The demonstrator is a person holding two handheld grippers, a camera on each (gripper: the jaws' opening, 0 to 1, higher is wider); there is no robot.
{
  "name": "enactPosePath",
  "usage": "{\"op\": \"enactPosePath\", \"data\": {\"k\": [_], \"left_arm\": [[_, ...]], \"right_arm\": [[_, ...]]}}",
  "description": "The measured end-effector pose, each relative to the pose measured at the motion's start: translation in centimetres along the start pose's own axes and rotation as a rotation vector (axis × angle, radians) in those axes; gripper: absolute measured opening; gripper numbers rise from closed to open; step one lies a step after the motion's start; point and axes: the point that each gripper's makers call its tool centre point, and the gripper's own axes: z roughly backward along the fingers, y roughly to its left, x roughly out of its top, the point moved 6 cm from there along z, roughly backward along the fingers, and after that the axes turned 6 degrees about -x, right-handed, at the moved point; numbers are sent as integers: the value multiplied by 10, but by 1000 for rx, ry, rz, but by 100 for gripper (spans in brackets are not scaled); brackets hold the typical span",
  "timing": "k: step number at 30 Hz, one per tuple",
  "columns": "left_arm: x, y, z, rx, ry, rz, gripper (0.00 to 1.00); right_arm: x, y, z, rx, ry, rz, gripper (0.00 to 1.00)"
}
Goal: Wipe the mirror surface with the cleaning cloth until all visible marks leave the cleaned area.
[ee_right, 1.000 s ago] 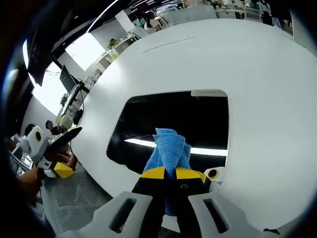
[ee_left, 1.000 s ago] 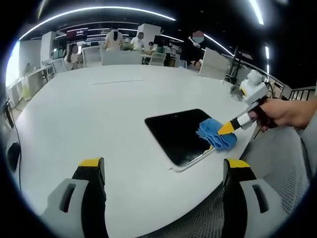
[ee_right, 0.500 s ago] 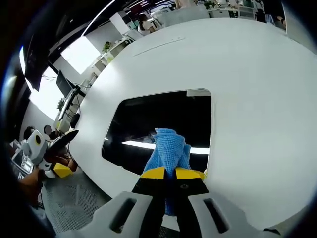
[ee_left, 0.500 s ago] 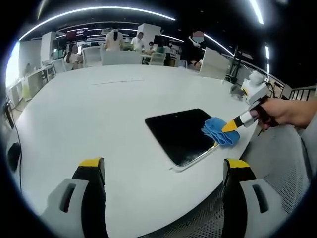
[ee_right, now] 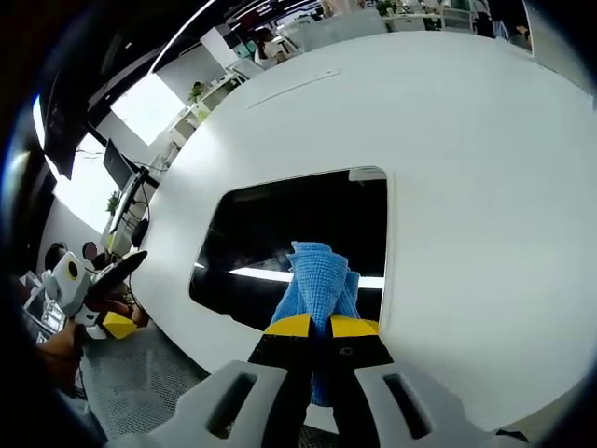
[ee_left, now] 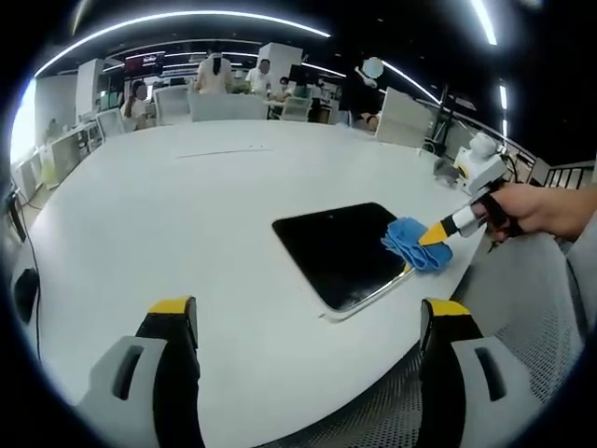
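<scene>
Right tool (ee_right: pixel 315 324) clenched on the blue cleaning cloth (ee_right: pixel 317 285), cloth pressed on the mirror (ee_right: pixel 280 238).

In the right gripper view the cloth sat at lower centre of frame, over the mirror's near edge, with a bright reflected streak running across the dark glass beside it. In the left gripper view the mirror (ee_left: pixel 336 252) lay right of centre on the white tabletop (ee_left: pixel 168 215), the cloth (ee_left: pixel 413 243) at its right corner under the other tool's yellow tips, a hand (ee_left: pixel 541 207) behind them. Left tool (ee_left: pixel 308 322) was released, jaws wide apart, held above the tabletop's near edge.
</scene>
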Motion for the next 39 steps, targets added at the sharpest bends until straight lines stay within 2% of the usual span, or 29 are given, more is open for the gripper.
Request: {"op": "enactPosePath", "data": {"k": [25, 39], "left_arm": [[-1, 0, -1, -1, -2, 2, 98], [-1, 0, -1, -6, 3, -1, 99]], "right_arm": [[2, -5, 0, -10, 5, -7, 0], [17, -9, -7, -21, -2, 4, 0]]}}
